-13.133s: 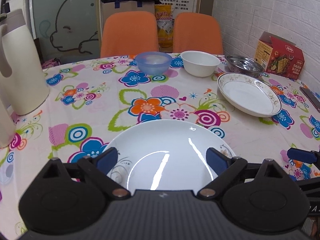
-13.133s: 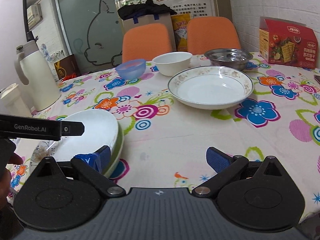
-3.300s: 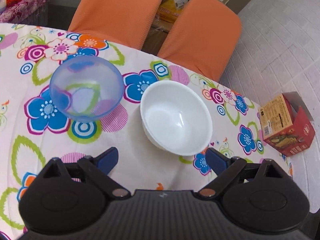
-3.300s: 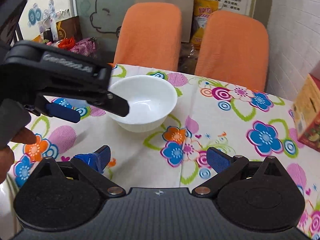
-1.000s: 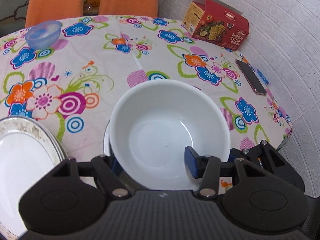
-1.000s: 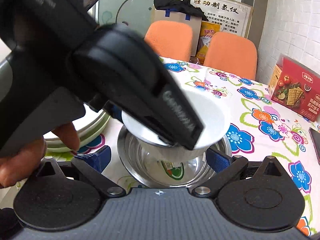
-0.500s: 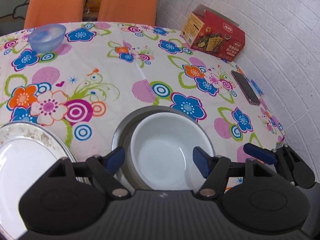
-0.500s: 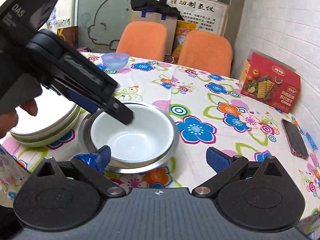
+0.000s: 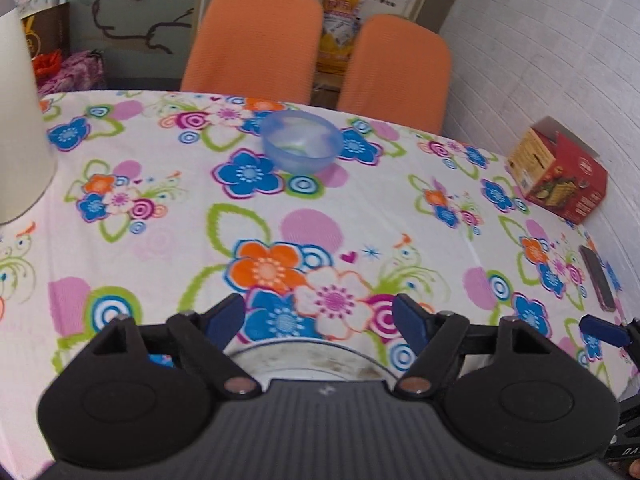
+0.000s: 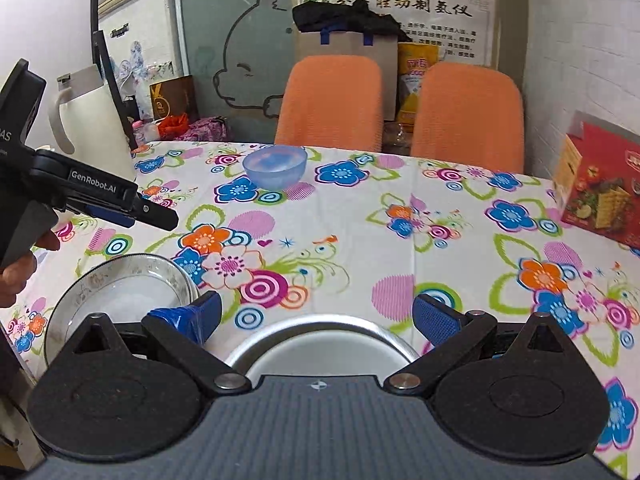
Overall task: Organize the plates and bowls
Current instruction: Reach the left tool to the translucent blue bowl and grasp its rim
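One translucent blue plastic bowl (image 9: 301, 146) sits alone at the far side of the flowered table (image 9: 400, 216). Both the left gripper (image 9: 320, 318) and right gripper (image 10: 318, 314) are spread wide, empty; approach level, straddling its rim, then nest it in the white bowl (image 10: 320, 350) inside the steel basin (image 10: 384, 334).

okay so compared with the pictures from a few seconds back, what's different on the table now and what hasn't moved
The left gripper carried the white bowl from the far edge and released it inside the steel bowl, which itself moved to the near edge beside the plate stack. Both grippers, the right gripper too, are open and pulled back. The blue bowl, red box and phone stayed put.
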Action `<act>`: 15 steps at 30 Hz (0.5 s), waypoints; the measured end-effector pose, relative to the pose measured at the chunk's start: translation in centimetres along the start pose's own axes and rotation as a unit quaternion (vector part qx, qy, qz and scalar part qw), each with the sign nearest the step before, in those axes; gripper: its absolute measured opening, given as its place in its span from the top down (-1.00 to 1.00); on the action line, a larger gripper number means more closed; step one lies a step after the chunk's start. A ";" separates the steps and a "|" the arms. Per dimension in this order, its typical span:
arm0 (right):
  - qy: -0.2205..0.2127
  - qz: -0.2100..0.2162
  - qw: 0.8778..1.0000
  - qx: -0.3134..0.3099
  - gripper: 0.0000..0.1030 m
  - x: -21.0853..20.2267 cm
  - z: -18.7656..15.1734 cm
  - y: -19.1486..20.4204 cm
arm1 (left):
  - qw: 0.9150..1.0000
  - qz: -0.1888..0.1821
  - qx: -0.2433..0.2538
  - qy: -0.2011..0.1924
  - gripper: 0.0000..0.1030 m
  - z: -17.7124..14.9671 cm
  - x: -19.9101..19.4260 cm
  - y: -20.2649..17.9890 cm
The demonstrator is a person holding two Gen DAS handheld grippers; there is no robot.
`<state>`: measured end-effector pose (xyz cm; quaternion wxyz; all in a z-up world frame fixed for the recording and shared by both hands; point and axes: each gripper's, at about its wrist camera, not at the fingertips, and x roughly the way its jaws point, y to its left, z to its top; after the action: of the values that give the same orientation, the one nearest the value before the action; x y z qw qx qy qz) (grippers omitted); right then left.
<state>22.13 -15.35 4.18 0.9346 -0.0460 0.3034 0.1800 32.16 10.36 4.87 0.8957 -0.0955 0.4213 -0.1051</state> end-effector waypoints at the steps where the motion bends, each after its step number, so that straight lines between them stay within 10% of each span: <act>1: 0.003 0.004 1.000 -0.010 -0.74 1.0 0.8 0.4 | 1.000 0.010 -0.005 0.002 -0.46 0.4 0.4 1.0; 15: 0.076 0.036 0.992 -0.095 -0.74 19.2 11.1 3.0 | 1.000 0.015 -0.022 0.008 -0.46 11.6 10.4 4.9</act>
<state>41.60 -4.42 2.04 0.8931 -0.1371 0.3563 0.2378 48.13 13.21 3.24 0.8917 -0.1076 0.4317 -0.0829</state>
